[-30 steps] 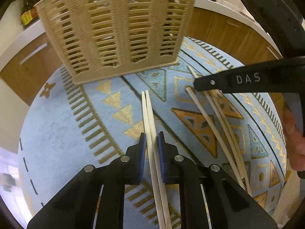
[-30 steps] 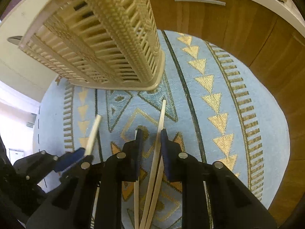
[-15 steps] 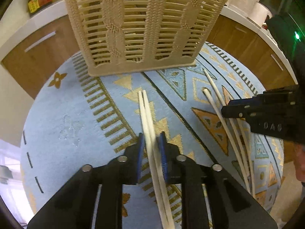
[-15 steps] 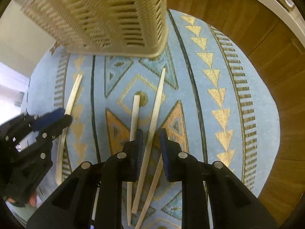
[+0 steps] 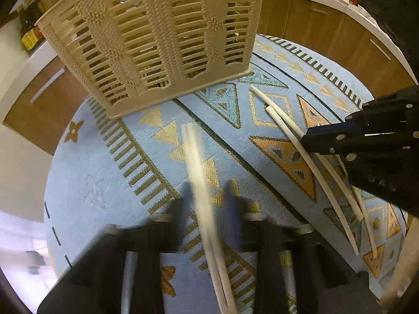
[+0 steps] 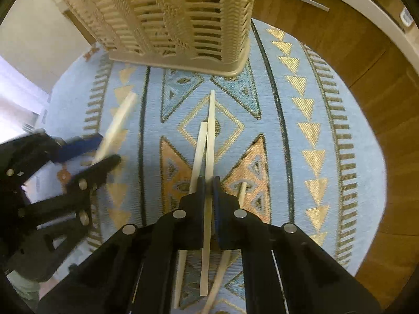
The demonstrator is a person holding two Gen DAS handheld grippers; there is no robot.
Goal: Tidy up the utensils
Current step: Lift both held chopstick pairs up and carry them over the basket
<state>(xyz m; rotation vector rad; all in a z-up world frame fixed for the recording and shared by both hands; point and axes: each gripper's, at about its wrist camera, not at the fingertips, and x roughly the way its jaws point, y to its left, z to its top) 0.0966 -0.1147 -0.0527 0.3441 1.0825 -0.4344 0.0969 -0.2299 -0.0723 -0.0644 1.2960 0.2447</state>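
A beige slotted basket stands at the far side of a round blue patterned mat; it also shows in the right wrist view. My left gripper, blurred, stands open around a pair of pale chopsticks on the mat. My right gripper is shut on one chopstick that points toward the basket. Other loose chopsticks lie beside it, and they show in the left wrist view. The left gripper appears in the right wrist view.
The mat lies on a round wooden table. A white counter edge and dark bottles stand beyond the table. The right gripper's body reaches in from the right of the left wrist view.
My right gripper closed onto a single chopstick. My left gripper's jaws opened wider around the pair, and it is moving, so the view blurs.
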